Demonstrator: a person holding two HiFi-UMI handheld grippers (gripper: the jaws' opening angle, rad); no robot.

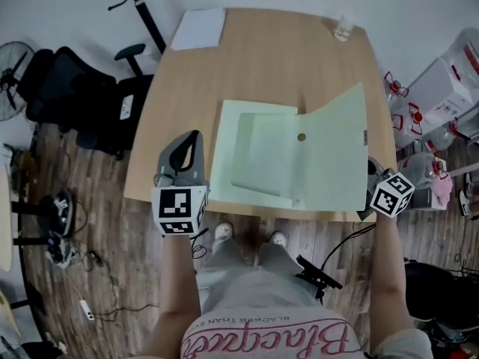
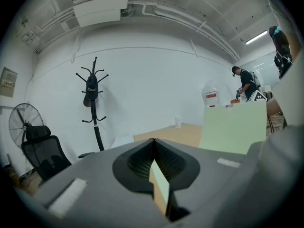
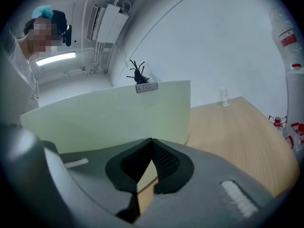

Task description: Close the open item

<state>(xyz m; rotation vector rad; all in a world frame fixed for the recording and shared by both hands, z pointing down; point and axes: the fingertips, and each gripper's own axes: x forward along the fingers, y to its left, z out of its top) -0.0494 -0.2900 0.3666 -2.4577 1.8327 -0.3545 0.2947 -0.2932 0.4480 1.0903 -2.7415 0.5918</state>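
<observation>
A pale green folder (image 1: 258, 155) lies open on the wooden table (image 1: 262, 58). Its right cover (image 1: 333, 155) is lifted off the table and stands like a wall in the right gripper view (image 3: 109, 118), with its clasp (image 3: 146, 87) on the top edge. My right gripper (image 1: 370, 164) is at the cover's outer side near the front right corner, jaws shut at the tips (image 3: 151, 139). I cannot tell whether it touches the cover. My left gripper (image 1: 196, 136) hovers by the folder's left edge, jaws also shut (image 2: 153, 139); the raised cover (image 2: 232, 127) stands to its right.
A white sheet (image 1: 198, 28) and a small clear bottle (image 1: 343, 28) sit at the table's far end. Left of the table stand a black office chair (image 1: 75, 88) and a coat stand (image 2: 92, 103). Water jugs and boxes (image 1: 441, 88) crowd the right side. A person (image 2: 244, 82) stands far off.
</observation>
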